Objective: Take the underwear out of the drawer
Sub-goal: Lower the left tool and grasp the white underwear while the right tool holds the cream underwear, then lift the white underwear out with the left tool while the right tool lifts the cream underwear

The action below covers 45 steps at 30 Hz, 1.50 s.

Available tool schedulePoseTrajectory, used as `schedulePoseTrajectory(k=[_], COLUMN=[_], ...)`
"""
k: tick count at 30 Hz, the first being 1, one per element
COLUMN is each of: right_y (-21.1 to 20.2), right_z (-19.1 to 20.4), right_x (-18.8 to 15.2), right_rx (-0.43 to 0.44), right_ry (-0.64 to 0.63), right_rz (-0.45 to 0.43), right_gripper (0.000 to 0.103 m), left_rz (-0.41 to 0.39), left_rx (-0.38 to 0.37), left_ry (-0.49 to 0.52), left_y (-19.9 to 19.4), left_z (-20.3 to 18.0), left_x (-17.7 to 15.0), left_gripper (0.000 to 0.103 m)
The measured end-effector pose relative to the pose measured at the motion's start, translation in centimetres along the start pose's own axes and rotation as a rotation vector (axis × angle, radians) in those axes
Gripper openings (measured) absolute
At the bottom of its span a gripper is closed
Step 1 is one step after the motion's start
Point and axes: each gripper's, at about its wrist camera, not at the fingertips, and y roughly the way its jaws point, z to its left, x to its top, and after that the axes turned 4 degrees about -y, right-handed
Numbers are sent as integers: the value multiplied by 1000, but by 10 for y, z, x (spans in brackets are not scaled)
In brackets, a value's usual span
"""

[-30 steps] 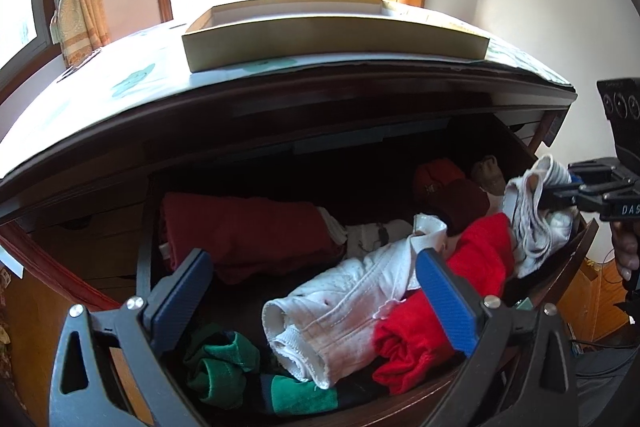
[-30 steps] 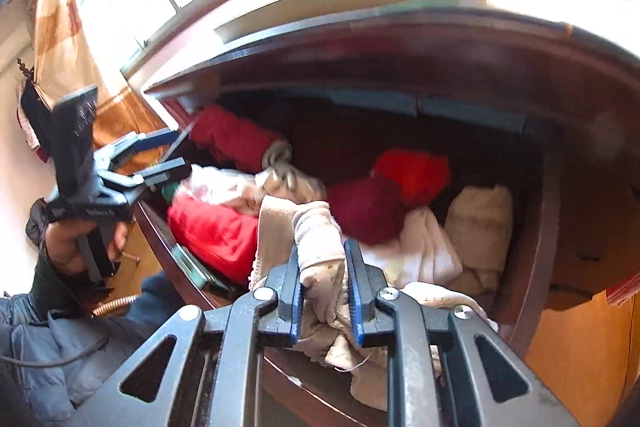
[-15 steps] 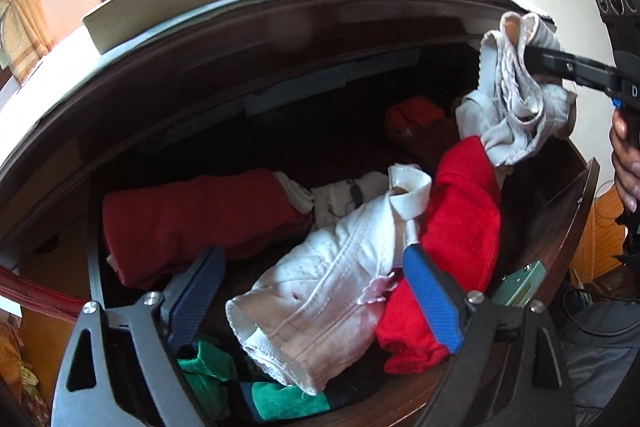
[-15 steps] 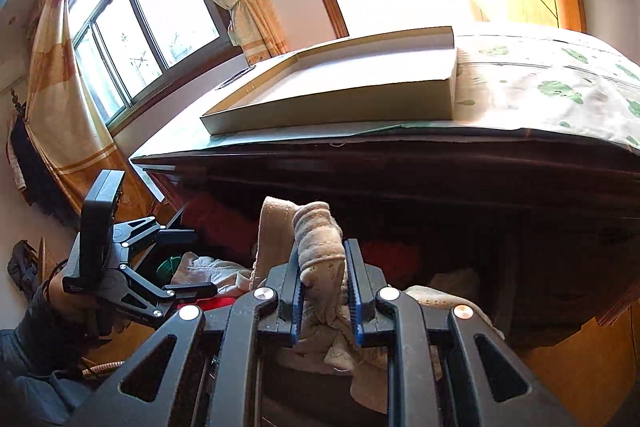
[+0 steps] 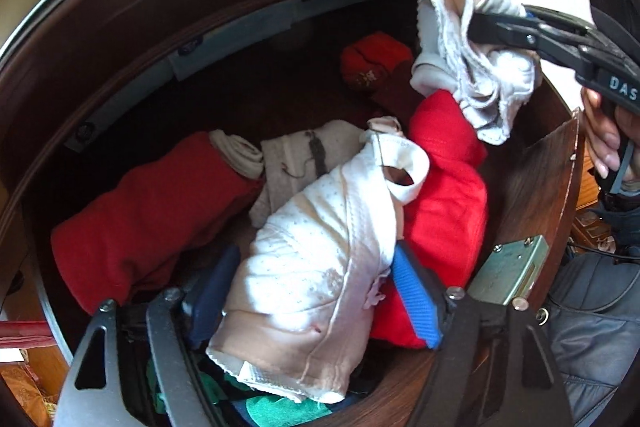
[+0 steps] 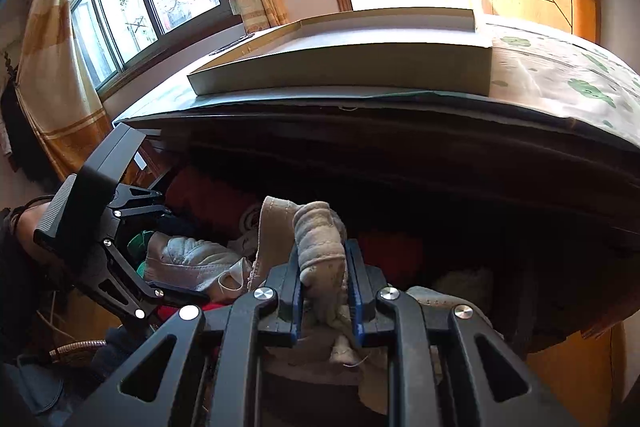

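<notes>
Underwear: a pale rolled pair [image 5: 316,267] lies at the front of the open drawer [image 5: 532,187], now between the closing pads of the left gripper [image 5: 316,291], which has dropped around it (not yet pressing). The right gripper [image 6: 324,283], clamped on a beige pair [image 6: 320,247], has lifted it clear.

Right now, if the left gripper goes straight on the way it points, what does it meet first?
Probably the white dotted underwear, lying between the closing jaws of the left gripper in the drawer.
</notes>
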Motion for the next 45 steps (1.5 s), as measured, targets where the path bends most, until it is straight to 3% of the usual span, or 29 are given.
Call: schedulePoseTrajectory(k=[4,7,20,29,33,39,41,43,45], right_y=[2,2,-3,-8,-11,-11,-11,-10,-10], right_z=[-4,-2,5,4,6,9,10,11,11], right_x=[-2,-4,-12,-17,-18,-20,-20,-19,-19], right_rx=[9,2,-3,-3,-15,-21,-23,-24,-23], right_ry=[16,9,1,8,-10,-14,-18,-21,-24], right_rz=[3,9,-46,-87,-101,-104,-103,-101,-98], right_gripper=[20,20,21,21,21,21,21,21,21], left_rz=[-31,-69,-284,-414,-444,-418,-409,-390,-372], left_rx=[4,14,17,-8,-1,8,19,16,17], left_ry=[23,23,-82,-175,-187,-181,-190,-194,-189], left_y=[0,-4,-48,-65,-64,-58,-57,-53,-51], left_z=[-7,-13,-18,-15,-14,-16,-16,-16,-19], left_x=[-11,-20,-70,-81,-82,-79,-75,-70,-66], left_gripper=[50,42,25,15,14,15,21,38,41])
